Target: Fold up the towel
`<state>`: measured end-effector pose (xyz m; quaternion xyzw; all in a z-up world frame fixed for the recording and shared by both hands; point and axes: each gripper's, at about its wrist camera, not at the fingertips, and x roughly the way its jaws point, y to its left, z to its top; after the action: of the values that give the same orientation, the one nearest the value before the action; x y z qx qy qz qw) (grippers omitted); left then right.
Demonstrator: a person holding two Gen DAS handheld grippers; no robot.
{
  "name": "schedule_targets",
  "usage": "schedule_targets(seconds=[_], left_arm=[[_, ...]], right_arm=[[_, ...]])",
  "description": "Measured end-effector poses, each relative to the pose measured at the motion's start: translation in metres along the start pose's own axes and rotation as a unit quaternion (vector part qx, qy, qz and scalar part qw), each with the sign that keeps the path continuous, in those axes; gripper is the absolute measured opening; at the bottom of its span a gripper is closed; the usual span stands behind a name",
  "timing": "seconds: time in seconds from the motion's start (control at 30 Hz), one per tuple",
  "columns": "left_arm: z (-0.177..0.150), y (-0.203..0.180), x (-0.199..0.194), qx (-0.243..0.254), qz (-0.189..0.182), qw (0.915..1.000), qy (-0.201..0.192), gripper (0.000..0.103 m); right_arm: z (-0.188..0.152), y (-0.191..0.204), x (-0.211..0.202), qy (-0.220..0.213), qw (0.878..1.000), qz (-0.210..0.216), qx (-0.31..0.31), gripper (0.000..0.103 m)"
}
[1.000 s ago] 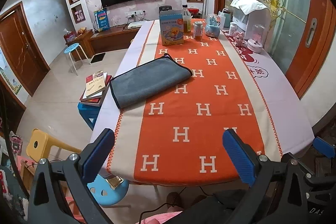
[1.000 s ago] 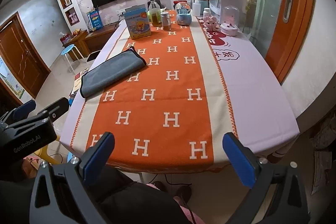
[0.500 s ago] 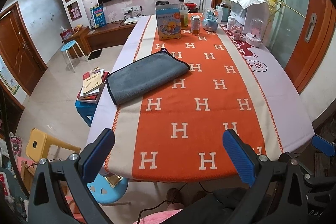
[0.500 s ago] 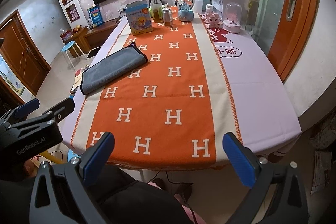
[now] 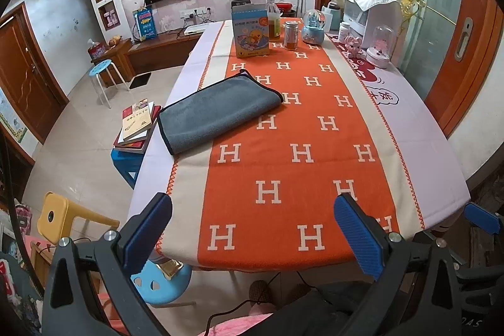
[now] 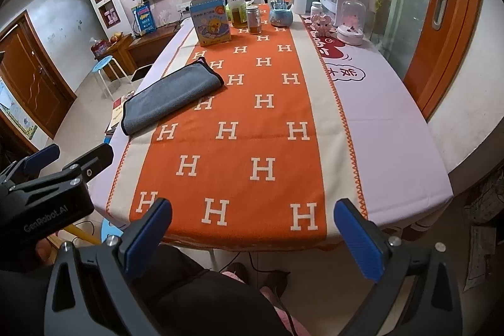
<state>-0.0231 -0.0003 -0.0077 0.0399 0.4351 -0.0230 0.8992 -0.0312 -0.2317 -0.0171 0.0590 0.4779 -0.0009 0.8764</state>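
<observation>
- Both views have drifted a little since the earlier frames: the table (image 5: 419, 128) sits slightly farther off and lower in each, so the person seems to be lifting or drawing back, while nothing on the table has shifted.
- Left hand-held gripper (image 5: 252, 229) hangs over the near table edge, its blue pads wide apart and holding nothing.
- Right hand-held gripper (image 6: 252, 233) hangs likewise at the near edge, spread wide and empty.
- Grey towel (image 5: 217, 112) lies flat and already doubled over on the left side of the orange runner (image 5: 283, 166), well apart from both grippers; one end hangs close to the table's left edge.
- Judged risk: a pinch that catches only the top layer would peel the fold open instead of carrying it.
- Dragging the towel leftward could tip it off the edge toward the books (image 5: 138, 123).
- Reaching too deep could also snag the runner and disturb the box (image 5: 250, 32) and bottle (image 5: 273, 19) at the far end.
</observation>
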Motion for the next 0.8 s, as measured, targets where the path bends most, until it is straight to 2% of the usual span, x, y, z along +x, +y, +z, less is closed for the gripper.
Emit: schedule_targets(seconds=[0.8], left_arm=[[-0.0033,0.0019,0.0000,0.000,0.002,1.0000,0.000,0.102]], right_arm=[[-0.0027,0.0021,-0.0001,0.002,1.000,0.001,-0.001,0.103]])
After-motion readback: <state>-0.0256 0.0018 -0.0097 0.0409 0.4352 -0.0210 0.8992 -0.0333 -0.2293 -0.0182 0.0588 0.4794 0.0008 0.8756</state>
